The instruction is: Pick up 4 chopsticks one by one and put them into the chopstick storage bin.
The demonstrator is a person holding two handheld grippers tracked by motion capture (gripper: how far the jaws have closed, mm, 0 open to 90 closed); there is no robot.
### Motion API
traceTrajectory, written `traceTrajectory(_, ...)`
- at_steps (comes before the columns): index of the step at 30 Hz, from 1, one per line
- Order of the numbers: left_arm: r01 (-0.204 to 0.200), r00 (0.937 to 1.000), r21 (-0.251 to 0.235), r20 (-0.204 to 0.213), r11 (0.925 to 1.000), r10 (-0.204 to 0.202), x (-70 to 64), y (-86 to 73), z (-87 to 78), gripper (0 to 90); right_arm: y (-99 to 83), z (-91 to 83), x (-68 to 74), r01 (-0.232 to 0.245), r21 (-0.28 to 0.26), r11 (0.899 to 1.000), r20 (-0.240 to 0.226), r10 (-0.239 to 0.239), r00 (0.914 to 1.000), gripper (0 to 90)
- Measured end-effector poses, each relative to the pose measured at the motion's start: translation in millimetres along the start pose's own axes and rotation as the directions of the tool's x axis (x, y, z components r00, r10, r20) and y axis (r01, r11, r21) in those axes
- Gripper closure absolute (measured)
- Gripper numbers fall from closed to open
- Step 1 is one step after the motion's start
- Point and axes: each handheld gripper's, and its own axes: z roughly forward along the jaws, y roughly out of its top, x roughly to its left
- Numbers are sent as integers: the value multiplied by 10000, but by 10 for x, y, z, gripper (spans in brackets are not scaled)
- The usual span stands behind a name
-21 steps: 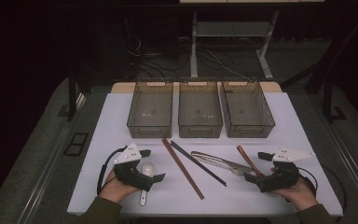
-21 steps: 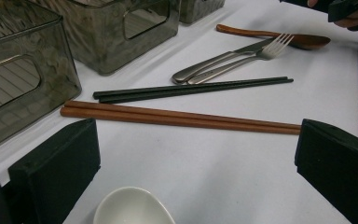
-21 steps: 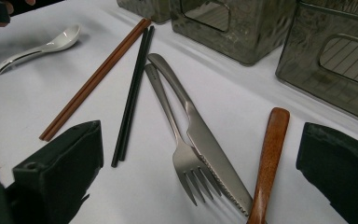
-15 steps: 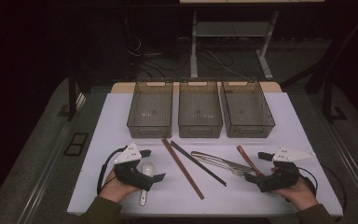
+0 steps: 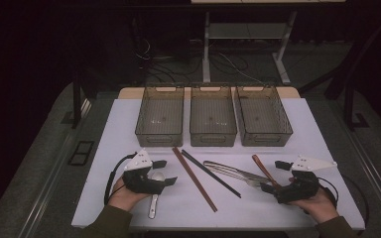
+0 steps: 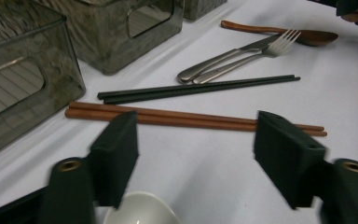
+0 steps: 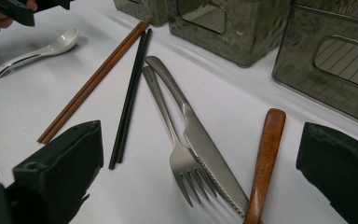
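A white ceramic spoon (image 5: 154,191) is seen on the white tabletop (image 5: 104,148) at the near left, its bowl lying directly under the left gripper (image 5: 164,172) and its handle reaching toward the near edge; in the left gripper view the rounded bowl (image 6: 140,210) appears just below and between the two black jaws. The left gripper is held spread wide, with nothing pinched and no contact that can be made out. To its right a pair of brown wooden chopsticks (image 5: 194,178) is laid diagonally, with a pair of thin black chopsticks (image 5: 211,173) just beside it on the right. Farther right a steel knife (image 7: 200,140) and a steel fork (image 7: 177,154) are laid together, smooth and shiny, the knife's serrated edge touching the fork's tines. A wooden spoon (image 5: 264,170) with a flat reddish-brown handle is placed just beyond them, its handle seen between the jaws in the right gripper view, nearer the right jaw. The right gripper (image 5: 273,174) at the near right is likewise held wide open, nothing being gripped; the wooden spoon is lying under its span. Three smoky translucent plastic bins (image 5: 213,116) with ribbed floors and cut-out handles are set side by side along the far part of the tabletop.
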Motion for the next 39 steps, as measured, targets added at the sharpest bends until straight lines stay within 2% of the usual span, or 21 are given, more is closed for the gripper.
traceTrajectory(3, 39, 10000, -102, -63, 9999, -39, 14, 25, 10, 467, -4, -6, 3, -46, -21, 10000, 0, 46, 10000, 7)
traceTrajectory(4, -7, 10000, -65, -73, 10000, 6, 24, 35, 16, 467, -4, -6, 3, -46, -21, 10000, 0, 46, 10000, 7)
traceTrajectory(5, -19, 9999, -50, -101, 10000, 18, 31, 41, 28, 527, 0, -10, 10, -33, -39, 10000, 5, 33, 10000, 7)
traceTrajectory(6, 38, 9999, 122, -101, 9999, -37, 51, 53, 51, 551, 3, -8, 12, -16, -75, 10000, -3, 16, 10000, 7)
traceTrajectory(12, 159, 9993, 356, -342, 9992, -147, 131, 88, 131, 727, 6, 3, 26, -8, -57, 10000, 32, 8, 10000, 7)
traceTrajectory(18, 278, 9988, 529, -416, 9982, -256, 222, 144, 207, 878, 0, 3, 17, -87, -39, 10000, 68, 88, 9999, 7)
traceTrajectory(24, 370, 9976, 739, -611, 9966, -325, 348, 227, 354, 888, -4, 3, 19, -99, -19, 9999, 100, 100, 9999, 7)
traceTrajectory(28, 292, 9949, 1120, -992, 9933, -181, 434, 265, 506, 888, -7, -1, 13, -144, -40, 9999, 137, 144, 9998, 7)
traceTrajectory(32, 318, 9931, 1324, -1165, 9907, -163, 499, 288, 612, 888, -8, -2, 9, -134, -54, 9999, 136, 135, 9998, 7)
traceTrajectory(36, 389, 9911, 1401, -1317, 9894, -203, 542, 300, 695, 888, -10, -4, 10, -162, -46, 9999, 131, 162, 9998, 7)
traceTrajectory(39, 287, 9900, 1558, -1407, 9874, -66, 555, 303, 761, 889, -13, -7, 7, -173, -41, 9998, 142, 173, 9997, 7)
